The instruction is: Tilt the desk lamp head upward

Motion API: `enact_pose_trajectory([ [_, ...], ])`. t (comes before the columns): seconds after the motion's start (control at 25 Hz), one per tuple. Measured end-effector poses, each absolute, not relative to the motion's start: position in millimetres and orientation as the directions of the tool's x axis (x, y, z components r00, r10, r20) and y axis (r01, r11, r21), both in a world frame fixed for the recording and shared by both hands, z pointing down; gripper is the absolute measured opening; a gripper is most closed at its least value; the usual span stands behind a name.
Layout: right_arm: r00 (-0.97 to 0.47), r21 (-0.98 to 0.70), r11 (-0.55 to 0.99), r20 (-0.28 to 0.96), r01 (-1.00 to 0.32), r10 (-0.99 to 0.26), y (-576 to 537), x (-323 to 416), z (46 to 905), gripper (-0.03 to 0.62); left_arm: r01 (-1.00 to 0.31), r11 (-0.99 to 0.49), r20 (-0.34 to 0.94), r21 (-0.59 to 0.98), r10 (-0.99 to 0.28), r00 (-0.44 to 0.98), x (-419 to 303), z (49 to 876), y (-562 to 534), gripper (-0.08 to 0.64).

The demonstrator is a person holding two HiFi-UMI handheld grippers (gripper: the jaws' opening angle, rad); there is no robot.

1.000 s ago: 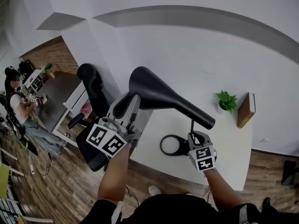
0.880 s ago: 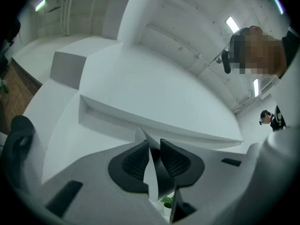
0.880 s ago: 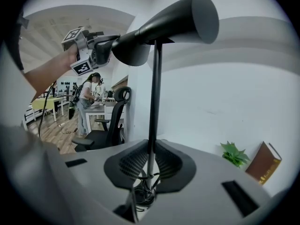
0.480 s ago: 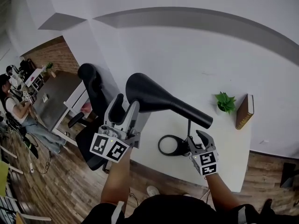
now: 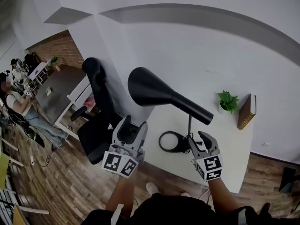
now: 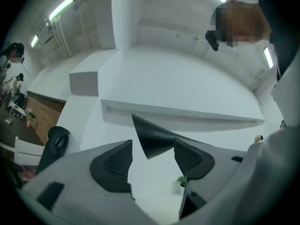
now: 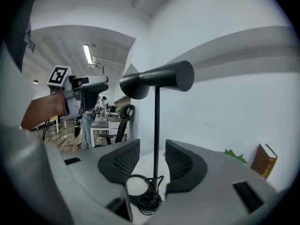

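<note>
Lamp base [image 5: 161, 143] partly hidden behind right gripper [image 5: 200, 139] (fingers [image 5: 208, 140] apart)

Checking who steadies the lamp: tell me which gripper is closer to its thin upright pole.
The right gripper, open beside the pole; the left gripper hangs open beyond the desk's edge, below the lamp head.

One desk lamp [image 5: 159, 95], one potted plant [image 5: 227, 102], one book [image 5: 247, 110] and one office chair [image 5: 98, 121] surround one white desk [image 5: 225, 146], alongside two grippers: left gripper [image 5: 132, 123] and right gripper [image 5: 199, 138].
</note>
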State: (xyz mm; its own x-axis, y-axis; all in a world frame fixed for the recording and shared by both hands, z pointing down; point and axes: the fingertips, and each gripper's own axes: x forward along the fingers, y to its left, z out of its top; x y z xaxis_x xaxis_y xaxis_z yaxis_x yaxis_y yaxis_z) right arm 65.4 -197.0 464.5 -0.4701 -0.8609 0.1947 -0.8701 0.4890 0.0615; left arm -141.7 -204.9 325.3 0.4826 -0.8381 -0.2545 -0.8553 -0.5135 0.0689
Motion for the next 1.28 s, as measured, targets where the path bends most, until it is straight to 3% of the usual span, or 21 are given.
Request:
enact_pose_trajectory([
  [0.24, -0.508, 0.054, 0.521, 0.158, -0.852, -0.847, -177, 65, 454, 0.147, -0.845, -0.529, -0.180, 0.084, -0.842, 0.509, -116, 371, -175, 0.252],
  [0.28, -0.508, 0.056, 0.520, 0.147, -0.852, -0.848, -173, 67, 452, 0.126, -0.847, -0.527, -0.171, 0.073, -0.843, 0.510, -112, 376, -168, 0.228],
  [0.4, -0.501, 0.056, 0.507, 0.098, -0.860, -0.860, -162, 72, 442, 0.030, -0.856, -0.517, -0.136, 0.032, -0.850, 0.508, -102, 386, -152, 0.035],
  [0.44, -0.497, 0.056, 0.502, 0.079, -0.863, -0.864, -159, 73, 438, 0.003, -0.855, -0.518, -0.120, 0.020, -0.850, 0.512, -99, 390, -148, 0.011],
  [0.76, -0.492, 0.127, 0.499, 0.084, -0.857, -0.866, -139, 71, 431, 0.000, -0.832, -0.555, -0.066, 0.030, -0.831, 0.552, -86, 403, -124, 0.008],
  [1.28, -0.469, 0.144, 0.472, 0.056, -0.870, -0.882, -138, 69, 417, 0.000, -0.797, -0.603, -0.078, 0.028, -0.796, 0.600, -80, 395, -126, 0.008],
])
